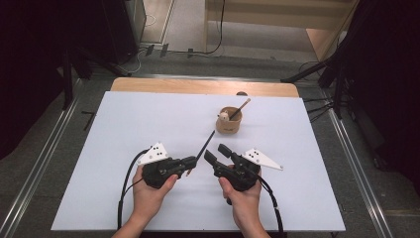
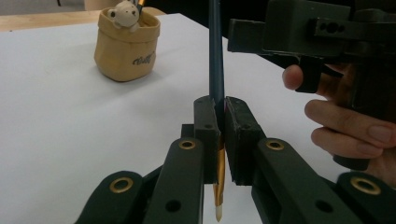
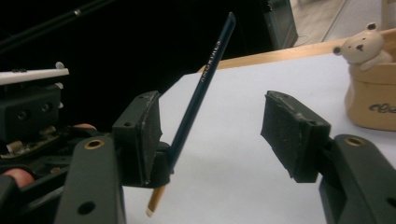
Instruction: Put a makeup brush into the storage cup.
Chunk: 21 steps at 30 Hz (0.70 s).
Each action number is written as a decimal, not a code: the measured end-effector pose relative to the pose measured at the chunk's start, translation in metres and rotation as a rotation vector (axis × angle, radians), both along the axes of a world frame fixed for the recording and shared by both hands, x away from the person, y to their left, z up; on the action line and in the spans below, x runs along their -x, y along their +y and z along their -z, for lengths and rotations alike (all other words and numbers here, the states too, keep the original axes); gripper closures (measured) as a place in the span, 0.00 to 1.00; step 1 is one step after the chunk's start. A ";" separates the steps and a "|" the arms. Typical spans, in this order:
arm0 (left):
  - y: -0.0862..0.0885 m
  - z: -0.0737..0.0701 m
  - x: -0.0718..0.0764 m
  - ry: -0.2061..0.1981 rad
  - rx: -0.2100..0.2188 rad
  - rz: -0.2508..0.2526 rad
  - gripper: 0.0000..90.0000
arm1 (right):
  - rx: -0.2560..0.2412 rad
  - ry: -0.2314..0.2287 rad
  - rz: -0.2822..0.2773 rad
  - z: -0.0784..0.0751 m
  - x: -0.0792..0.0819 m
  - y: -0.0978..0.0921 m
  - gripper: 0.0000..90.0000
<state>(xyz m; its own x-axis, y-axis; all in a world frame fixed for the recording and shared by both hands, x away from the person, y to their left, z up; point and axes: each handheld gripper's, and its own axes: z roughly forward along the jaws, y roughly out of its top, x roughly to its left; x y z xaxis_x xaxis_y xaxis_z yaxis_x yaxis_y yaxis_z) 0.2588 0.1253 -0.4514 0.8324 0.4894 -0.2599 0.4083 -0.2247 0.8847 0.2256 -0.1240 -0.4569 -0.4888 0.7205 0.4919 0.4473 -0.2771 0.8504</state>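
Observation:
A dark blue paintbrush (image 1: 205, 144) with a gold ferrule and a white tip is clamped in my left gripper (image 1: 190, 161), its handle slanting up and away. In the left gripper view the jaws (image 2: 222, 126) are shut on the brush (image 2: 215, 60) just above the ferrule. My right gripper (image 1: 217, 152) stands open just right of the brush with nothing in it. In the right gripper view the brush (image 3: 205, 84) rises between the open pads (image 3: 140, 135), nearer the left one. A tan fabric pot (image 1: 230, 122) with a small bear and another brush stands farther back.
The white table cover (image 1: 124, 129) runs to a wooden strip (image 1: 198, 87) at the far edge. The pot (image 2: 126, 46) sits ahead and left of the left gripper, and the pot (image 3: 373, 93) lies at the right edge of the right gripper view. Dark stands and cables surround the table.

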 end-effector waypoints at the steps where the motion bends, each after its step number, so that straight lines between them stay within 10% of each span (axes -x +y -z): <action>1: -0.002 0.000 0.001 -0.003 0.000 0.003 0.95 | -0.016 0.007 -0.001 0.002 0.000 0.000 0.49; 21: -0.016 0.003 0.008 -0.017 -0.004 0.035 0.95 | -0.193 0.082 -0.040 0.020 0.000 0.005 0.78</action>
